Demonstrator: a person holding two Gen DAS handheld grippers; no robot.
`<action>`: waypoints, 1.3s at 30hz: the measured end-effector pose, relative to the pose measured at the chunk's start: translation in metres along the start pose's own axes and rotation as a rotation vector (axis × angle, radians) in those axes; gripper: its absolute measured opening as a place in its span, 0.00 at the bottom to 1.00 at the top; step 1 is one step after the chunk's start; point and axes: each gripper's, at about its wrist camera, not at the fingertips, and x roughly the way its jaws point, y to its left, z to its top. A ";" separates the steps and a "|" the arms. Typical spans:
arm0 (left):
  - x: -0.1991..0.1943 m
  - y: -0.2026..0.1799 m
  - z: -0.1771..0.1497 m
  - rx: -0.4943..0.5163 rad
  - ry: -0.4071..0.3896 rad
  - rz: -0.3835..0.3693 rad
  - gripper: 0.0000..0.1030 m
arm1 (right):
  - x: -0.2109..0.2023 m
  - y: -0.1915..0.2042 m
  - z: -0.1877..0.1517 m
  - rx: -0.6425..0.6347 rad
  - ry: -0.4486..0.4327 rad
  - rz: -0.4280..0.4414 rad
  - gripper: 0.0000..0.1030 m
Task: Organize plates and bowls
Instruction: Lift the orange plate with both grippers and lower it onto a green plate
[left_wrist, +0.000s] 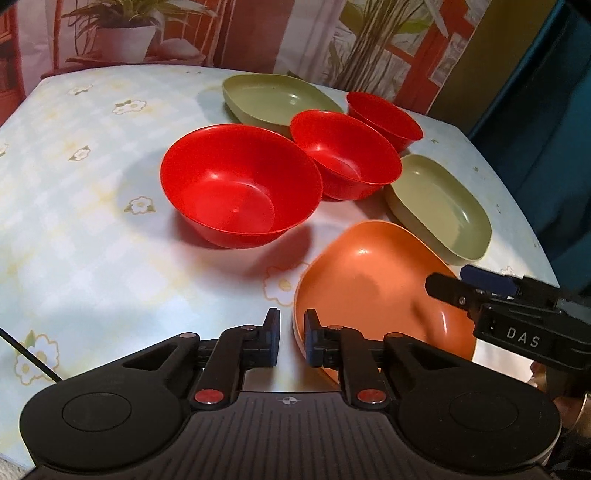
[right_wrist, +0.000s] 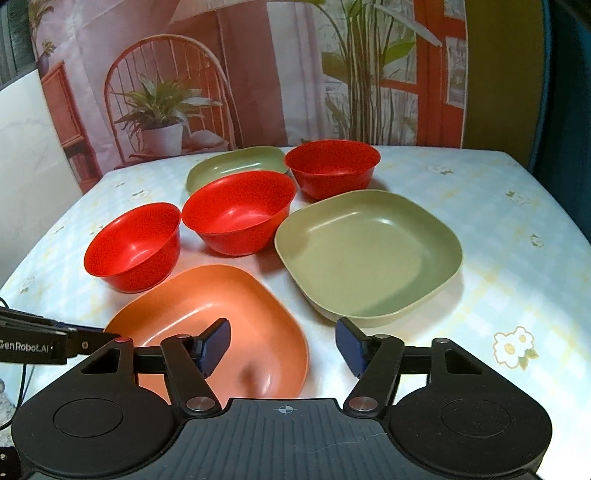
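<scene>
Printed backdrop (right_wrist: 258, 74) is noted behind the table (right_wrist: 498, 206), which is covered in a pale flowered cloth. All dishes are seen upright on the cloth. Positions are logged from the right wrist view, with the orange plate (right_wrist: 221, 295) taken as dial centre. This plate lies nearest the cameras. The near green plate (right_wrist: 369, 254) is found at 2 o'clock, just beside it but apart. The far green plate (right_wrist: 229, 162) is found at 12 o'clock, at the back, partly hidden by the middle bowl (right_wrist: 236, 218). The left bowl (right_wrist: 136, 251) is recorded at 10 o'clock, close to the orange rim. The far bowl (right_wrist: 332, 170) is recorded at 1 o'clock, behind the near green plate. All three bowls are red. The right gripper (right_wrist: 282, 347) is held with its jaws well apart: the 9 o'clock finger is over the orange plate's inside, the 3 o'clock finger is outside it, and the plate's rim is seen between them with no pad pressing. The left gripper (left_wrist: 291, 332) is drawn almost together, with the orange plate's 9 o'clock rim caught between its pads (left_wrist: 312, 341).
</scene>
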 end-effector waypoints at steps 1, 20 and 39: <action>0.000 0.000 0.000 0.002 0.003 0.001 0.14 | 0.001 -0.001 -0.001 0.006 0.009 0.004 0.51; 0.005 0.006 -0.004 -0.020 0.016 -0.034 0.11 | -0.002 -0.017 -0.011 0.095 0.087 0.044 0.05; -0.016 -0.011 0.009 0.081 -0.064 -0.010 0.11 | -0.019 -0.019 0.000 0.111 0.012 0.066 0.05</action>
